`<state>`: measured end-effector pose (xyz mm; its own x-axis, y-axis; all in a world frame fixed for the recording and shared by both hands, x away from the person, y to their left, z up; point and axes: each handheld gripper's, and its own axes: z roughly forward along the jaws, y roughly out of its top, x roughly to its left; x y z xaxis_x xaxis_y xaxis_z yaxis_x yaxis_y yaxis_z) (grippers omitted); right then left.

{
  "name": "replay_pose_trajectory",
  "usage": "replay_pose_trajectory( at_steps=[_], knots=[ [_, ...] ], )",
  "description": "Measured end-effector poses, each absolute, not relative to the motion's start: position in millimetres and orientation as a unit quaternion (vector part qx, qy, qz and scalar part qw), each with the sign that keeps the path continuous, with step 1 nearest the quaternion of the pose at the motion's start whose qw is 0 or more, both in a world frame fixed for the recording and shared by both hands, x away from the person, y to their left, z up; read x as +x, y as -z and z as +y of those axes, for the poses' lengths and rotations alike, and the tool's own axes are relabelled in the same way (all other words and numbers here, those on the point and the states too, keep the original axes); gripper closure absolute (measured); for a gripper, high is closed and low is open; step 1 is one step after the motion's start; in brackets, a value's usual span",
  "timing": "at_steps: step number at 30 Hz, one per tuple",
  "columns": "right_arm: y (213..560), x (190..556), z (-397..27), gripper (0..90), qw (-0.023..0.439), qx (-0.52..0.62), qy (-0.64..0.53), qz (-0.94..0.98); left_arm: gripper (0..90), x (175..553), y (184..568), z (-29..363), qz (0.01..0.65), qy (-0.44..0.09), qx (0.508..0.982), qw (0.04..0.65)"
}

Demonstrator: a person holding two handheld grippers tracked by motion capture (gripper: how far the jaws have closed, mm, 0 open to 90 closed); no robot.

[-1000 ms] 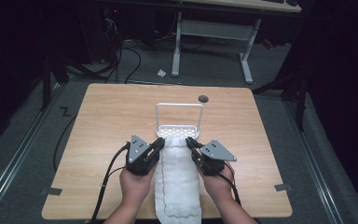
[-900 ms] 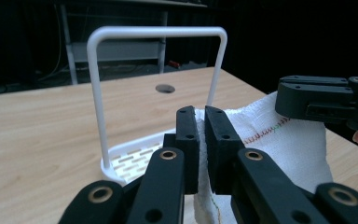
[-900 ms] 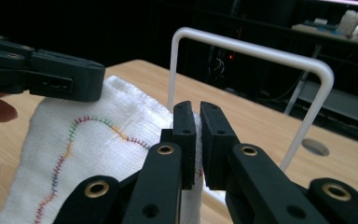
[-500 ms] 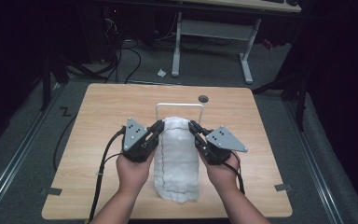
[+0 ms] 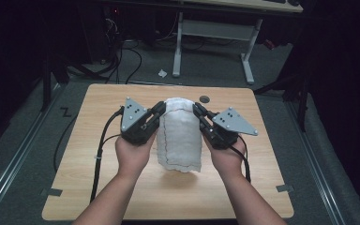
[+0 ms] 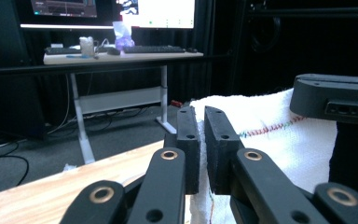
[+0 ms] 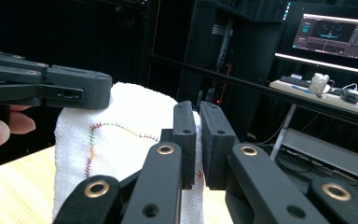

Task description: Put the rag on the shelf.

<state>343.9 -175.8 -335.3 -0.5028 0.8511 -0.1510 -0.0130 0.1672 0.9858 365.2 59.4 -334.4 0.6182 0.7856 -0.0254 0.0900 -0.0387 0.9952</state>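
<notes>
Your white towel (image 5: 180, 136): coarse, nubbly woven cloth with multicoloured edge stitching. Your left gripper (image 5: 158, 111) and right gripper (image 5: 198, 111): matt black plastic jaws with brass-coloured rivets, under matt grey plates. Table (image 5: 98, 105): smooth, pale wood-grain top.

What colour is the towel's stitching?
Multicoloured stitching on the white towel; clearest in the right gripper view.

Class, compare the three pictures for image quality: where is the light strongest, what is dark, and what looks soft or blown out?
High view: the table is evenly lit, the surroundings are dark, and the white towel casts a soft shadow beneath it. Left gripper view: the bright monitor is blown out, and the left gripper looks slightly soft. Right gripper view: the background is dim, and the towel is brightest.
</notes>
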Motion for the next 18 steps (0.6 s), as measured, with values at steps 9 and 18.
replay_pose_trajectory(
  at_steps=[9, 18],
  knots=[
    [323, 357, -180, 85.7, 0.384, 0.323, -0.562, 0.657, 85.1, 383, 324, 55, 0.317, -0.297, 0.670, 0.602],
    [313, 392, -184, 85.9, 0.380, 0.346, -0.559, 0.651, 85.2, 422, 314, 54, 0.330, -0.292, 0.675, 0.592]
  ],
)
